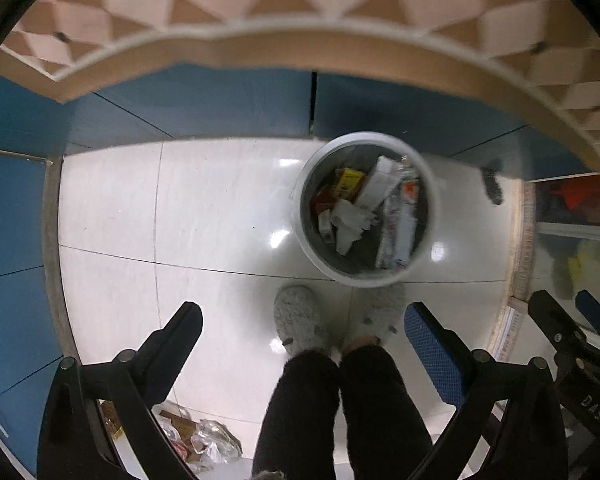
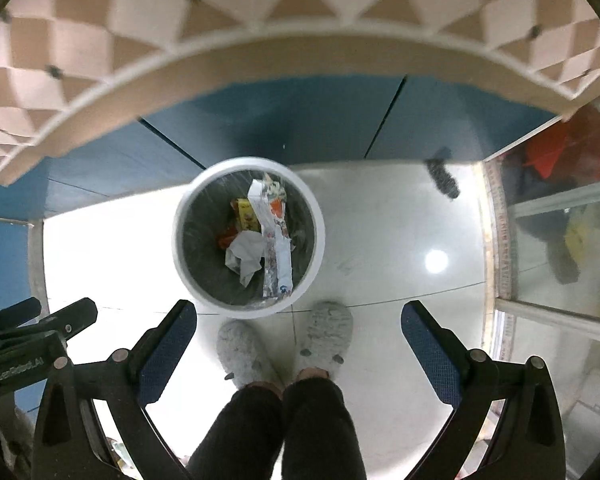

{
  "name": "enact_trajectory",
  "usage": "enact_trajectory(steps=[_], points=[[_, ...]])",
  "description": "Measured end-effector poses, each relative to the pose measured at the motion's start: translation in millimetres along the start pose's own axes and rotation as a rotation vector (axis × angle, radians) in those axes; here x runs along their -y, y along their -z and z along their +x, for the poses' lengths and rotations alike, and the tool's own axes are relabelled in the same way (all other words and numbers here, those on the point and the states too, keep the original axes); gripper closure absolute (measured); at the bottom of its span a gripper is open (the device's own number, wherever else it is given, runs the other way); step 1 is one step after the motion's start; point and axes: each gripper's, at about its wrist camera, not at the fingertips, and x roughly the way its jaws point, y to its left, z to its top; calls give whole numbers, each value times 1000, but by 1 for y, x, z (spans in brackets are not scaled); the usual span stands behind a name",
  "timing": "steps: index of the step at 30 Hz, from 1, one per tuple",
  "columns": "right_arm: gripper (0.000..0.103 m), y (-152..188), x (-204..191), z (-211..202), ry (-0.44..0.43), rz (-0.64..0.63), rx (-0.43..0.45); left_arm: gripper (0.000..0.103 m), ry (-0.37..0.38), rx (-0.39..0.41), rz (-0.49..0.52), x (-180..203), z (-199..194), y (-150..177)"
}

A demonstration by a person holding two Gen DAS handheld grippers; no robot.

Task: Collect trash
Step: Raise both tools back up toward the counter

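Looking straight down, you have both tongs released, fingers spread wide with nothing between them. Your left tongs (image 1: 302,330) hang over the white tiled floor (image 1: 204,208), just above your grey fluffy slippers (image 1: 298,322). Your right tongs (image 2: 299,326) hover at the near rim of the white round bin (image 2: 182,216), which stands on the floor just in front of your feet, close to the blue cabinet fronts (image 2: 300,120). Inside the bin, trash (image 2: 260,236) is piled: crumpled white paper, a yellow packet and a long printed wrapper. More wrappers (image 1: 204,440) lie on the floor behind your left tongs. A small dark object (image 2: 444,176) lies on the floor to the right of the bin; what it is cannot be told.
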Motion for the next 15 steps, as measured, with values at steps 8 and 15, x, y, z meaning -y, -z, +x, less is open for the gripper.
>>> enact_trajectory(steps=[8,15], points=[[0,11,0,-132,-26,11,34,0,30,76,48,5,-113,28],[0,19,0,-252,-24,35,86,0,70,162,54,3,-207,47]])
